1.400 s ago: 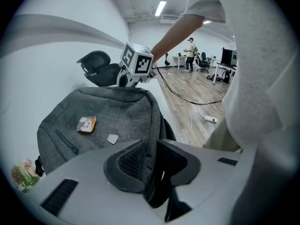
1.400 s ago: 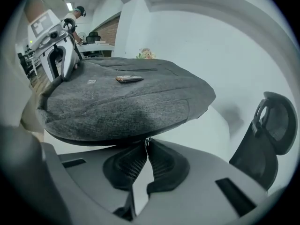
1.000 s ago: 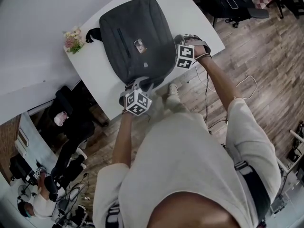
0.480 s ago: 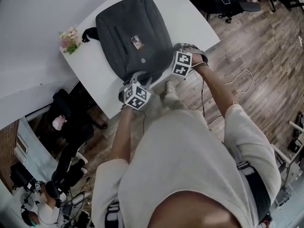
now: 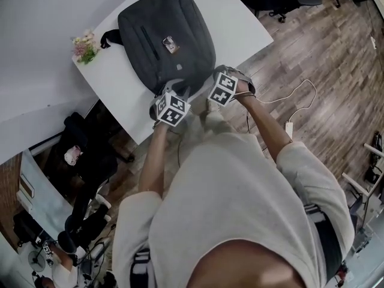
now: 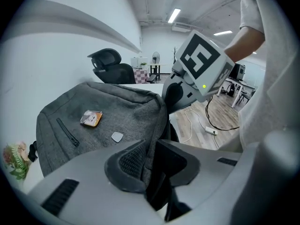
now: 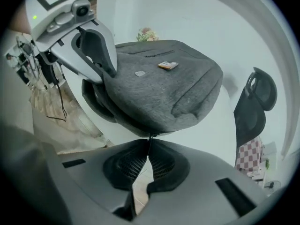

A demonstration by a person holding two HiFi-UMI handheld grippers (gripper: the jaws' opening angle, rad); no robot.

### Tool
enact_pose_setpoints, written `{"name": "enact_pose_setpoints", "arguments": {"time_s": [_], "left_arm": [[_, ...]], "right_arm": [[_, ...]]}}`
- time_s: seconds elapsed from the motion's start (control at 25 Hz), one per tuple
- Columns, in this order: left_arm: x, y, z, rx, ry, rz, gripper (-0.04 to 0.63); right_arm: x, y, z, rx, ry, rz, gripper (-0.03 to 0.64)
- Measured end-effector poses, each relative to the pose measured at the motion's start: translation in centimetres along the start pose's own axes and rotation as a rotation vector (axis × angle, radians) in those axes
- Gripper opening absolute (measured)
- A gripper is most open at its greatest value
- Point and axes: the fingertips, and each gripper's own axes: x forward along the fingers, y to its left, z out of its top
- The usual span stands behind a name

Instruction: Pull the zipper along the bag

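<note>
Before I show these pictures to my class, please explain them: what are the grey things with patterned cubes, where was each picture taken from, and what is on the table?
There is no robot here. A person holds a pair of hand-worked tongs in each hand, and the patterned cubes are part of them. One picture looks down from a camera on the person's head. The other two come from cameras riding on each pair of tongs. On the white table lie a grey bag and a small bunch of flowers. The left tongs pinch the bag's edge. The right tongs are closed on the small zipper pull at the bag's seam.
</note>
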Motion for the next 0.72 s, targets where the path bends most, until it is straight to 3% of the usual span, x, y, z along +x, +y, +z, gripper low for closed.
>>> {"name": "enact_pose_setpoints", "arguments": {"time_s": [0.44, 0.72], "left_arm": [[0.0, 0.0, 0.0, -0.013, -0.009, -0.016, 0.089], [-0.3, -0.6, -0.1, 0.015, -0.01, -0.036, 0.089]], "right_arm": [[-1.5, 5.4, 2.9, 0.258, -0.014, 0.12, 0.021], [-1.5, 6.1, 2.9, 0.347, -0.031, 0.148, 0.02]]}}
